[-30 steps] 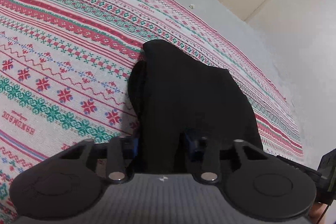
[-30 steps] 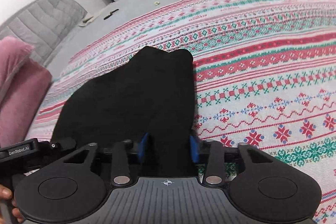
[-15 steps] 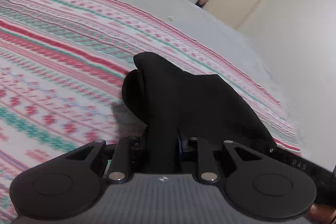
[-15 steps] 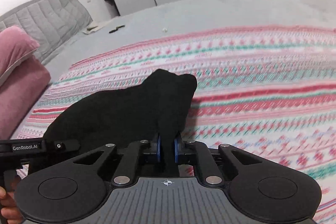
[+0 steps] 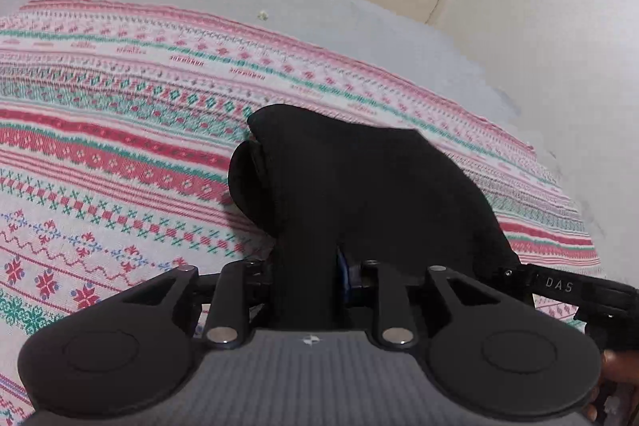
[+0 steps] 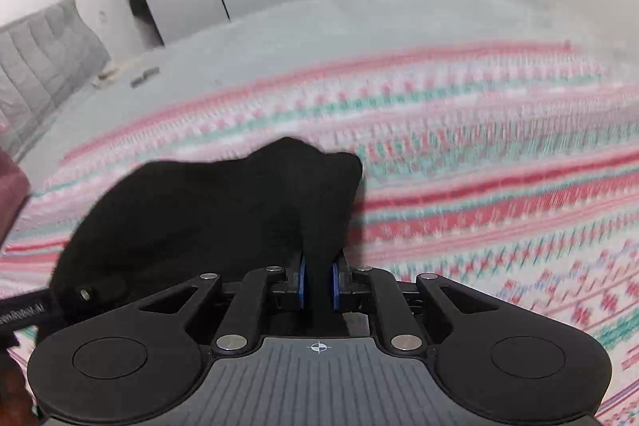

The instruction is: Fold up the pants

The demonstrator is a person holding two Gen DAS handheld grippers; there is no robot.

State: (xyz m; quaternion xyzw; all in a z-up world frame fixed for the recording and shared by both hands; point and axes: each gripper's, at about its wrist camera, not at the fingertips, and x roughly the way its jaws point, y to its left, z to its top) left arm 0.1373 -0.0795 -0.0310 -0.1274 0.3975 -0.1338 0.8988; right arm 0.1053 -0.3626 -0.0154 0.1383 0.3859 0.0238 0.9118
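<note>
I hold the black pants [image 5: 359, 194] in both grippers, pinched along the near edge, and the cloth rises off the patterned blanket [image 5: 120, 154] toward me. My left gripper [image 5: 307, 278] is clamped on a thick bunch of fabric at 6 o'clock in its view; the bundle hides most of the blue pads. My right gripper [image 6: 317, 284] is closed on a narrower pleat of the same edge, its 2 blue pads pressing the cloth from either side. The far part of the pants rests on the blanket toward 12 o'clock, with a rolled lobe bulging at 10 o'clock in the left view. In the right view the blanket is blurred, so I judge the hands are in motion.

I take this to be the lift-and-carry step of a fold: the near edge is up and must travel toward 12 o'clock to land on the far part. The next move calls for both grippers moving level and together, keeping the edge taut, and releasing only once the layers lie flat
</note>
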